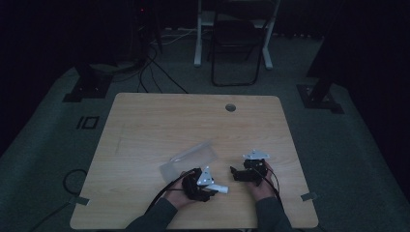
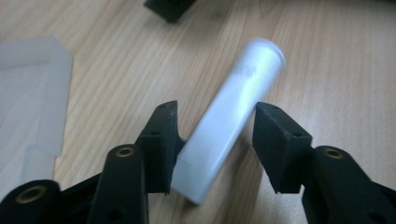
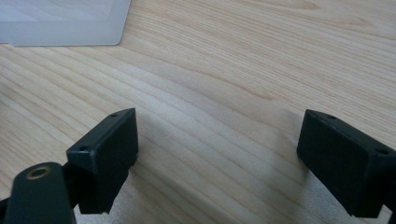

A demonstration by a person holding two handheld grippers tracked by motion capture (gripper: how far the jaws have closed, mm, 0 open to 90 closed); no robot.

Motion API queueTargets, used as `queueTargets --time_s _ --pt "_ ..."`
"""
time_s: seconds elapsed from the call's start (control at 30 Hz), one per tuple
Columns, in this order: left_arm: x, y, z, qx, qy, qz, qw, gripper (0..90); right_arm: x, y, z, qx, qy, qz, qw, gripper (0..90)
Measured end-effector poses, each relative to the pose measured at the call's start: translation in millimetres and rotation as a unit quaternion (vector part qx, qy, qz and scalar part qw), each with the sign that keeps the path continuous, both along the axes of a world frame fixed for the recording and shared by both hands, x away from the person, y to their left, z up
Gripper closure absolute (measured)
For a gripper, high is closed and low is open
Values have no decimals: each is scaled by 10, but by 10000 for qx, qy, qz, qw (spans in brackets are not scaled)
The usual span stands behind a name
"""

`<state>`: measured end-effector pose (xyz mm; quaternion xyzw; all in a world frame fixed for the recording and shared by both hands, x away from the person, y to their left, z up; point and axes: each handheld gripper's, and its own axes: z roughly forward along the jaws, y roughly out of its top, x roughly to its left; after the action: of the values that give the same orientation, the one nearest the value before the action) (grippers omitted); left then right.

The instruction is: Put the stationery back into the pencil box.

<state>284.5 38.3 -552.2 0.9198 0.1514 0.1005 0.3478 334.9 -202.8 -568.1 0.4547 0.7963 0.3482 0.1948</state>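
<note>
A white cylindrical tube [image 2: 229,121] lies slanted between the jaws of my left gripper [image 2: 217,140]. The left pad [image 2: 161,140] rests against the tube's side, while the right pad [image 2: 278,144] stands mostly apart from it. In the high view the tube [image 1: 221,188] sticks out to the right of my left gripper [image 1: 212,190], near the table's front. My right gripper [image 3: 217,158] is open over bare wood with nothing between its jaws. In the high view this right gripper [image 1: 235,173] points left toward the other hand.
A translucent plastic sleeve [image 1: 189,158] lies flat just behind the left hand, and it is seen as well in the left gripper view [image 2: 28,93] and the right gripper view [image 3: 60,21]. The wooden table [image 1: 145,125] has a round cable hole [image 1: 230,107] at the back. A chair [image 1: 237,48] stands beyond it.
</note>
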Motion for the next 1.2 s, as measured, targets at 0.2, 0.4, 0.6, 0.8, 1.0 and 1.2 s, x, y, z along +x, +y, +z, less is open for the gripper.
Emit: queueTargets --time_s 0.2,0.4,0.6,0.8,1.0,1.2 --pt "-3 11 -9 0 56 26 10000 594 -1 0 0 -1 -1 18 10000 124" --pt "5 29 -9 -30 101 119 9999 698 -2 1 0 -1 0 21 10000 124" --pt "10 32 -7 -39 158 166 9997 699 -1 0 0 -5 -5 33 10000 124" --pt "34 27 4 4 256 144 9996 699 -2 0 -1 -5 -6 32 10000 124" --pt "16 19 7 32 173 149 9997 706 -1 0 -1 -5 -5 33 10000 124" --pt "11 26 1 6 112 192 9998 709 -1 0 0 -3 -2 30 10000 124"
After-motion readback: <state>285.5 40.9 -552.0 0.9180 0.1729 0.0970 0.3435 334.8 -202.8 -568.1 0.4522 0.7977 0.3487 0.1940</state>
